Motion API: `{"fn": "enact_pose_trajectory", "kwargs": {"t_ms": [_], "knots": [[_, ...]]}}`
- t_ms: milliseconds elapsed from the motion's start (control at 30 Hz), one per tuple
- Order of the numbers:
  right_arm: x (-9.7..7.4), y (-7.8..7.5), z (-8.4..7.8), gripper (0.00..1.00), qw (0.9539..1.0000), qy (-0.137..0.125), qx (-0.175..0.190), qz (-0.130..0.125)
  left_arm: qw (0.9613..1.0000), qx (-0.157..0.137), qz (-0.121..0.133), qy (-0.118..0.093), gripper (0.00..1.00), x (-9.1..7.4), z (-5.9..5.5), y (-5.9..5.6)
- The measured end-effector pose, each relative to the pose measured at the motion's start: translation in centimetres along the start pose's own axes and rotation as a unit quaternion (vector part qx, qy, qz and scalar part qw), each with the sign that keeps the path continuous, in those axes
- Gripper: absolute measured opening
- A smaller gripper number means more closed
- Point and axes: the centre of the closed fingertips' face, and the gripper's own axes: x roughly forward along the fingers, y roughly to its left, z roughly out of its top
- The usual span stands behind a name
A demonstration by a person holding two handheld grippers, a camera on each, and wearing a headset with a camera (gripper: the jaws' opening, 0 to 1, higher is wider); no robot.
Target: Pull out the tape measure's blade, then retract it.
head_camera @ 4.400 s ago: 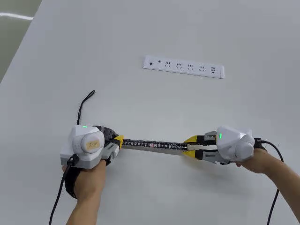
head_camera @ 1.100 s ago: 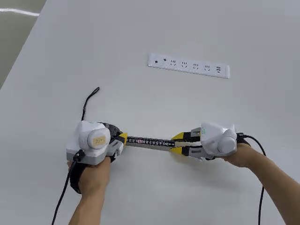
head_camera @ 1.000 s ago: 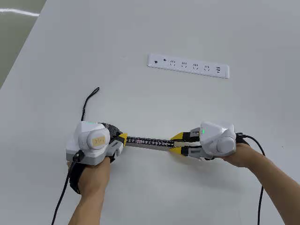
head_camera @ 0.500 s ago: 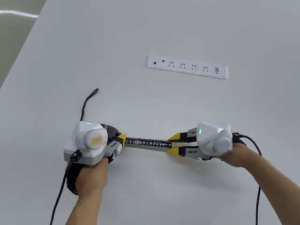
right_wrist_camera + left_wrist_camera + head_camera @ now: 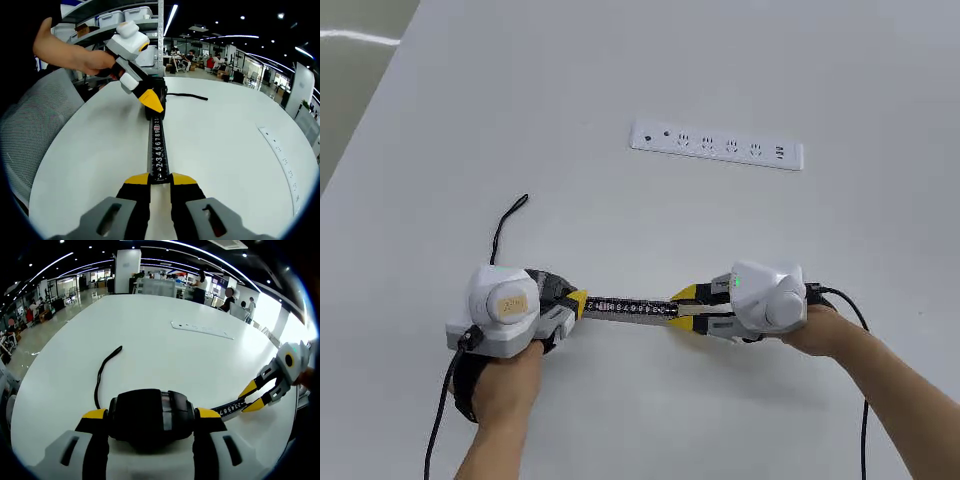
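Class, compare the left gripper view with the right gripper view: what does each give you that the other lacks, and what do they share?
Left gripper view: the black tape measure case close up, clamped in the left gripper, and the right gripper seen from outside. Right gripper view: the blade with readable numerals, pinched in the right gripper's jaws, plus a hand holding the left gripper and a mesh chair. Both share the blade, the white table, the power strip and the black cord.

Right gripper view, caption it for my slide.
Right gripper pinches the blade by its tip; left gripper holds the case.
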Motion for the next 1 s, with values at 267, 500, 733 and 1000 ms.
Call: {"fn": "enact_pose_trajectory", "kwargs": {"t_ms": [267, 500, 733, 1000], "knots": [[0.3, 0.1, 0.6, 0.14, 1.0000, 0.000, -0.006, 0.003, 1.0000, -0.005, -0.007, 0.002, 0.65, 0.0, 0.0, 0.0], [0.5, 0.1, 0.7, 0.14, 0.9999, -0.001, -0.010, 0.005, 0.9999, -0.006, -0.008, 0.003, 0.65, 0.0, 0.0, 0.0], [0.8, 0.0, 1.0, 0.14, 0.9999, 0.000, -0.012, 0.007, 0.9999, -0.009, -0.011, 0.002, 0.65, 0.0, 0.0, 0.1], [1.2, 0.1, 1.4, 0.14, 0.9998, 0.000, -0.015, 0.010, 0.9998, -0.012, -0.015, 0.003, 0.65, -0.1, 0.0, 0.1]]}}
